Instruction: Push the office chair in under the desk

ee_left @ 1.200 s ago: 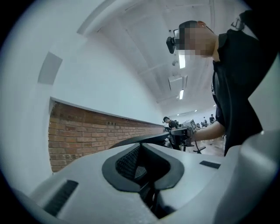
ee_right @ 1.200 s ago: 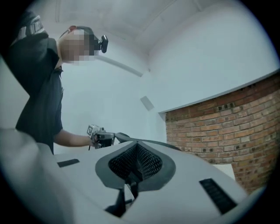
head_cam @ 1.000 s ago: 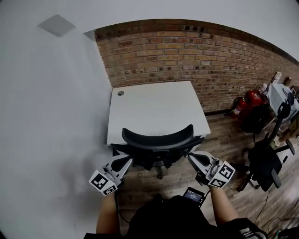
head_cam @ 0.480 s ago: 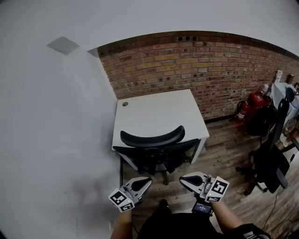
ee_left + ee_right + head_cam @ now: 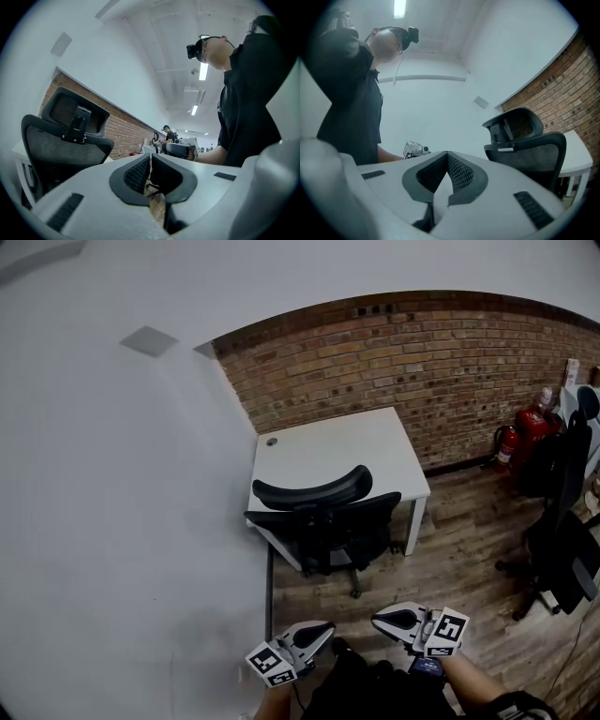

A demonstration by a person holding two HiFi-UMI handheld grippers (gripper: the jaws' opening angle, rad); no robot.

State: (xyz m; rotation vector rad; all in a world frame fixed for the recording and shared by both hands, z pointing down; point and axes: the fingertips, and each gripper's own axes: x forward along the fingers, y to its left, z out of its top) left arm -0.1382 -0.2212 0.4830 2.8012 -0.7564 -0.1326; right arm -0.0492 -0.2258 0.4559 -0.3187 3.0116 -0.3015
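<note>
Now | chair (image 5: 323, 521) mid-frame, tucked at near edge of worktop (image 5: 333, 451) | left gripper (image 5: 325, 625), right gripper (image 5: 378, 620) bottom centre, clear of it, fingers pressed together, empty | any further push: both sides evenly, straight in.

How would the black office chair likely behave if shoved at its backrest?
The office chair probably rolls easily: its wheeled base sits on smooth wood floor. Pushed high at the headrest, it may swivel or tilt rather than travel straight. The mesh back likely flexes slightly.
</note>
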